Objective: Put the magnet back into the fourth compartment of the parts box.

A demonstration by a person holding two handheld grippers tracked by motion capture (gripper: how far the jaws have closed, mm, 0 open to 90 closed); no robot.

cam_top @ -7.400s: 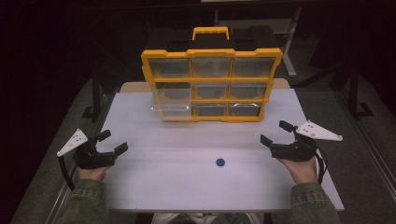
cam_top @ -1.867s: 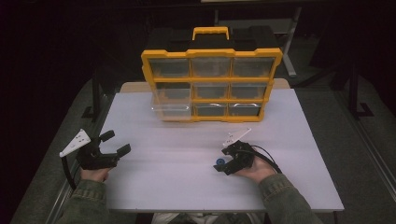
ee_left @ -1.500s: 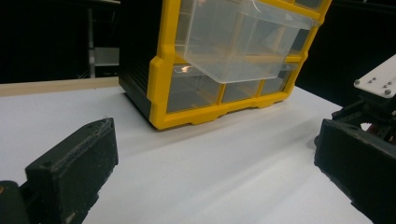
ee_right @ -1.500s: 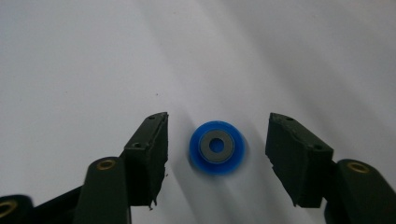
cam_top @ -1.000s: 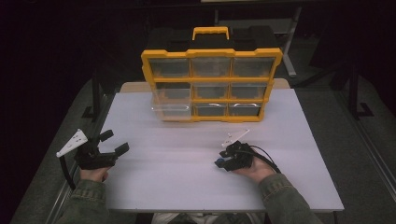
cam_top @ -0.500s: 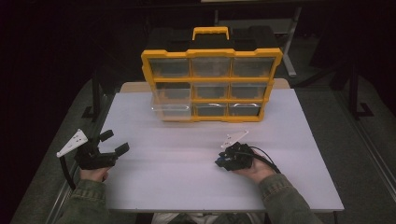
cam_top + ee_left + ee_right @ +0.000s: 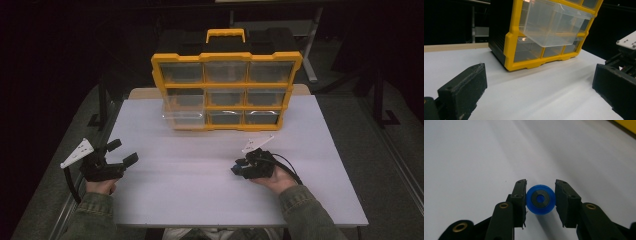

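Note:
A small blue round disc with a dark centre (image 7: 540, 199) sits between the two black pads of my right gripper (image 7: 540, 188), which is shut on it just over the white table. From above, that gripper (image 7: 239, 167) points left at the table's front middle, with the blue disc (image 7: 234, 170) at its tip. My left gripper (image 7: 123, 151) is open near the left edge, holding nothing. In its own view the left gripper (image 7: 540, 72) faces the yellow organizer (image 7: 510, 45), whose clear drawer (image 7: 554, 22) is pulled out.
The yellow organizer (image 7: 227, 90) with several clear drawers stands upright at the back of the white table (image 7: 200, 205). Its lower-left drawer (image 7: 182, 119) sticks out toward me. The surroundings are dark, with metal frame legs behind.
My right gripper came in from the table's right side to the blue disc and now grips it. Over the last second it barely shifted. The left gripper stayed put.

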